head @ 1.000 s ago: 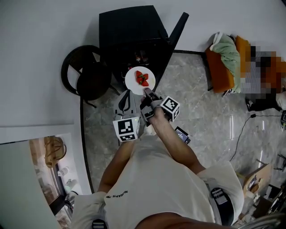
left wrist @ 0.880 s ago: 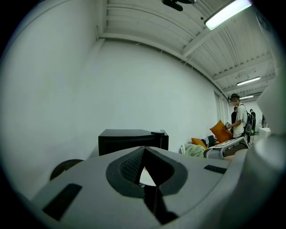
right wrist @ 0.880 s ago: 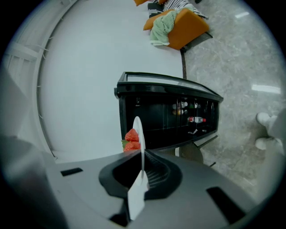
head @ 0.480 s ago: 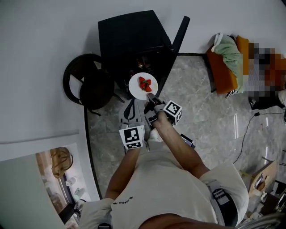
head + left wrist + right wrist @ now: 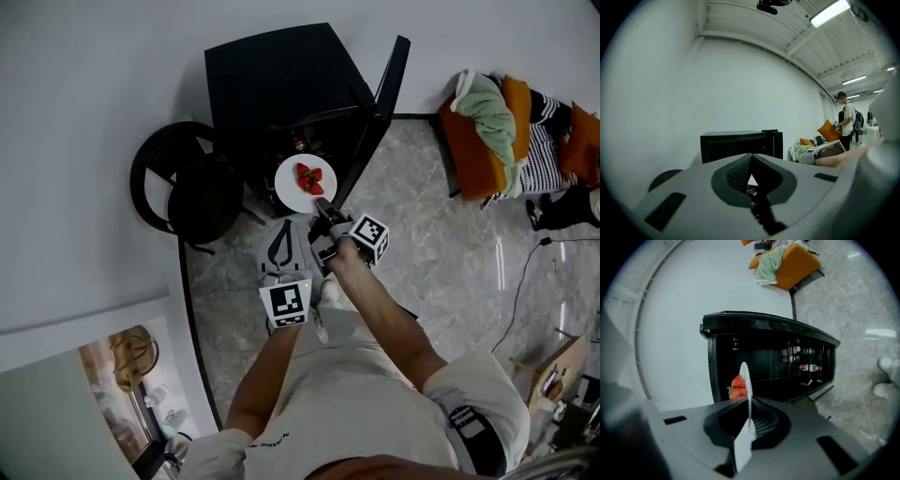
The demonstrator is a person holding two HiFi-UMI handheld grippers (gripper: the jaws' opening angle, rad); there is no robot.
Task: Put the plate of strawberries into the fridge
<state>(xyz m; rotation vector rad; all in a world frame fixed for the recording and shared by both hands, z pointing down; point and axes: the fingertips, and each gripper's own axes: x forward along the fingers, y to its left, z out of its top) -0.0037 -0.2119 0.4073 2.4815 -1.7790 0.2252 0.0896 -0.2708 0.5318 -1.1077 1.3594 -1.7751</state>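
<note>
A white plate (image 5: 302, 185) carrying red strawberries (image 5: 308, 178) hangs level just in front of the open black fridge (image 5: 281, 70), whose door (image 5: 380, 103) swings out to the right. My right gripper (image 5: 323, 208) is shut on the plate's near rim. In the right gripper view the plate (image 5: 745, 380) shows edge-on between the pads, the strawberries (image 5: 738, 386) on its left face and the fridge's dark shelves (image 5: 778, 362) behind. My left gripper (image 5: 281, 239) hangs beside and slightly behind, shut and empty; in its own view the left gripper (image 5: 751, 180) faces the fridge (image 5: 736, 143).
A round black stool (image 5: 183, 178) stands left of the fridge. Bottles (image 5: 811, 367) lie on the fridge's lower shelf. An orange sofa with green cloth (image 5: 483, 122) sits at the right wall, with a person's striped sleeve (image 5: 544, 141) beside it. Another person (image 5: 846, 119) stands far off.
Both grippers and the plate have moved forward toward the fridge opening. The plate now sits closer to the shelves; the grip on it is unchanged.
</note>
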